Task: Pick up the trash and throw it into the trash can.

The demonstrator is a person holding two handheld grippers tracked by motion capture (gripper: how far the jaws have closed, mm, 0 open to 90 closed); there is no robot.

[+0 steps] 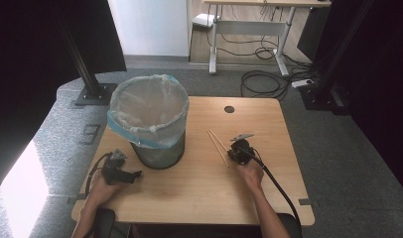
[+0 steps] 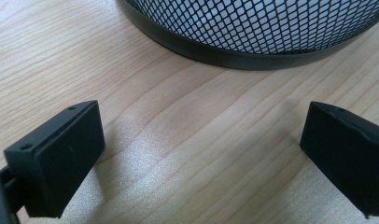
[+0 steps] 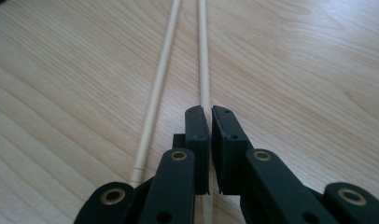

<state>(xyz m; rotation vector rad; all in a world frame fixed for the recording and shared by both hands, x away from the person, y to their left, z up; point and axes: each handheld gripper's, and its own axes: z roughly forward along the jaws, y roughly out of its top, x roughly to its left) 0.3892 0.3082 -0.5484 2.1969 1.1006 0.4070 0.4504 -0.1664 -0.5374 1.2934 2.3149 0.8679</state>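
Two wooden chopsticks [image 3: 156, 93] lie side by side on the wooden table [image 1: 199, 188], right of the mesh wastebasket [image 1: 157, 151] with its plastic liner [image 1: 149, 110]. Right gripper [image 3: 210, 112] has its jaws pinched on the right-hand chopstick [image 3: 203, 56]; the other lies free just beside it. Left gripper [image 2: 201, 140] rests near the basket base, jaws wide apart, nothing between them
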